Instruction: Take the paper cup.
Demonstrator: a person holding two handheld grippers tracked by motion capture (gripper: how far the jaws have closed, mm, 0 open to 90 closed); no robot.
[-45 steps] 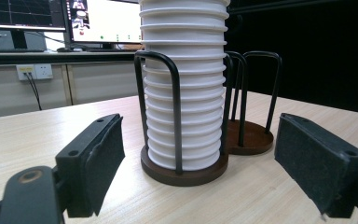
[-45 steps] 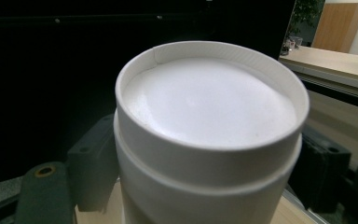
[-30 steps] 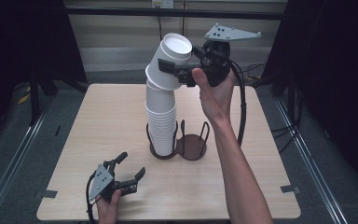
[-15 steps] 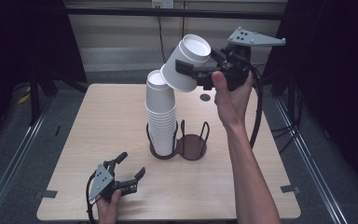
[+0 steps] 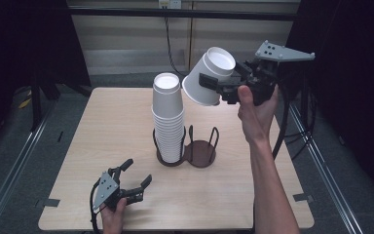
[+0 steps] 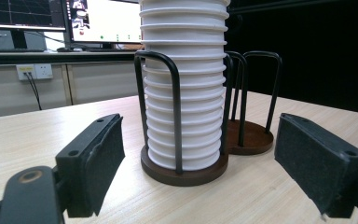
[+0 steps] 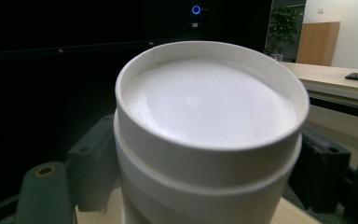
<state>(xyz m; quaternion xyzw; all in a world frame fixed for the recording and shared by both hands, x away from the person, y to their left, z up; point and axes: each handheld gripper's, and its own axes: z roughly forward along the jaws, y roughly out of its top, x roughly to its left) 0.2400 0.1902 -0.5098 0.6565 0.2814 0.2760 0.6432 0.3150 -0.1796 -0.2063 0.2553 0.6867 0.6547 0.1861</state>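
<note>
One cup (image 5: 208, 76), tilted, is clamped in the right tool (image 5: 224, 87); left tool (image 5: 132, 181) rests open, empty. Level cup over the free holder ring (image 5: 200, 151) below the tool, then lower.

No readable writing anywhere on the table. The cups (image 5: 168, 117) are plain white, and the one (image 7: 205, 135) seen close in the right gripper view carries no print or mark. The rack (image 6: 186, 168) is bare of labels. Two monitors (image 6: 103, 21) glow behind in the left gripper view, but what is on them is too small and blurred to read.
</note>
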